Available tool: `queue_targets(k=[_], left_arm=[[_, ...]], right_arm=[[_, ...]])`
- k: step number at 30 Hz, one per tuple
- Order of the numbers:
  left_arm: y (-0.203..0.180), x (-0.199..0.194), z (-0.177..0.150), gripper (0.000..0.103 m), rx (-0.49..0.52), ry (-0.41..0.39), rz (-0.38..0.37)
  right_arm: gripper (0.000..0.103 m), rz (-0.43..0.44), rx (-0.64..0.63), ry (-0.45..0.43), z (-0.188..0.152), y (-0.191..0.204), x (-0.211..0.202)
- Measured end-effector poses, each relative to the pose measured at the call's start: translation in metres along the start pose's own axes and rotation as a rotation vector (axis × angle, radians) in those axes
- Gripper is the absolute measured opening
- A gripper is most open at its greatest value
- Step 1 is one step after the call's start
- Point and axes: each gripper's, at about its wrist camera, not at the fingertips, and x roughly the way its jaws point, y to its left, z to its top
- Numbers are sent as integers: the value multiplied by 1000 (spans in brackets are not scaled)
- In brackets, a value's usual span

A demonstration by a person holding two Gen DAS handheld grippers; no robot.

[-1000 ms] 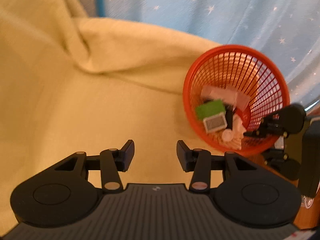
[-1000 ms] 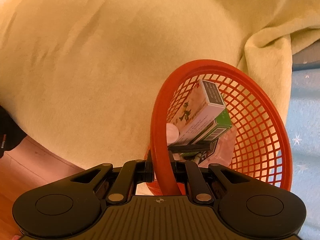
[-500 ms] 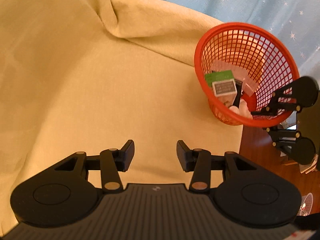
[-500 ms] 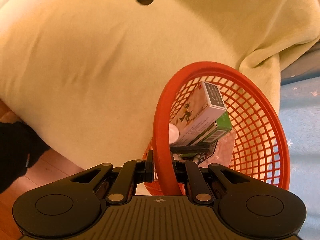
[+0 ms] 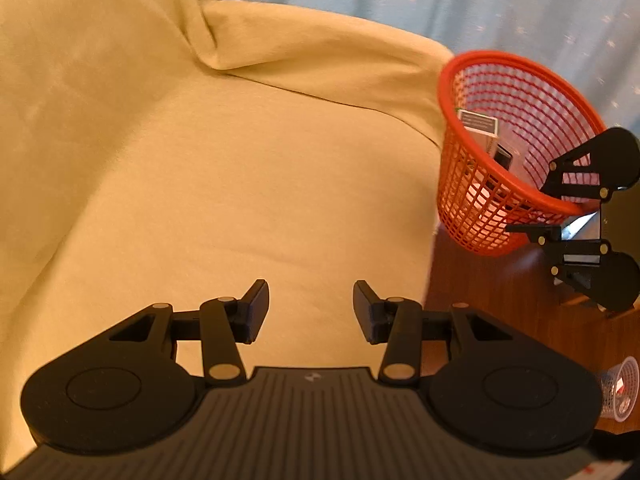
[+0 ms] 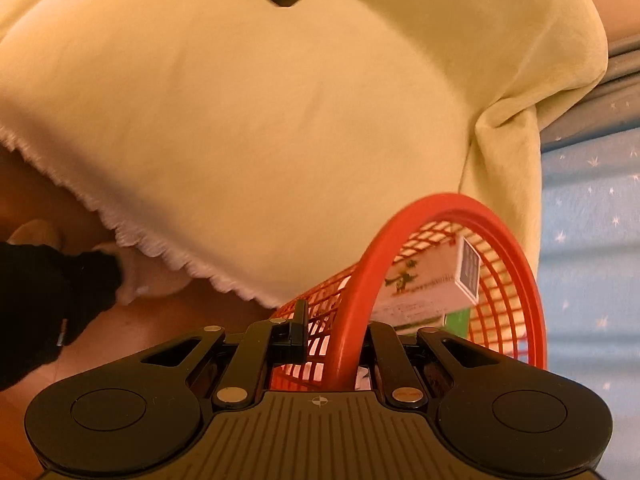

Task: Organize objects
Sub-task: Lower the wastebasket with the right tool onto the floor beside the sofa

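A red mesh basket hangs tilted at the right edge of the yellow blanket, partly over the wooden floor. My right gripper is shut on its near rim, one finger inside and one outside. In the right wrist view the rim runs up from between the jaws of the right gripper. Inside lie a white box on a green box. My left gripper stands open over the blanket with nothing between its fingers.
Wooden floor lies right of the blanket. A small grey mesh cup stands on it. Blue starred fabric hangs behind. The blanket's scalloped edge overhangs, and a dark sleeve shows at the left.
The right gripper has carried the basket to the right, off the blanket and over the floor, tipping it more. The left gripper stays open over the blanket.
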Motion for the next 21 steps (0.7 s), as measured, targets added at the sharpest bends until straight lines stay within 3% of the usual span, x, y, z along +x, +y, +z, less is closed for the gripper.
queue_targets(k=[6,13,21], left_arm=[[-47,-21,-47,41,-31,-8,-38],[-107,-11,-96,41,-63,29,-56],[-170,18,-134,42,-147,68,-2]], right_arm=[[7,66,1,23,-50,66,-24],[7,121,-55,3,-108,126,-24],[7,135,-175,-89,-158,143,12]])
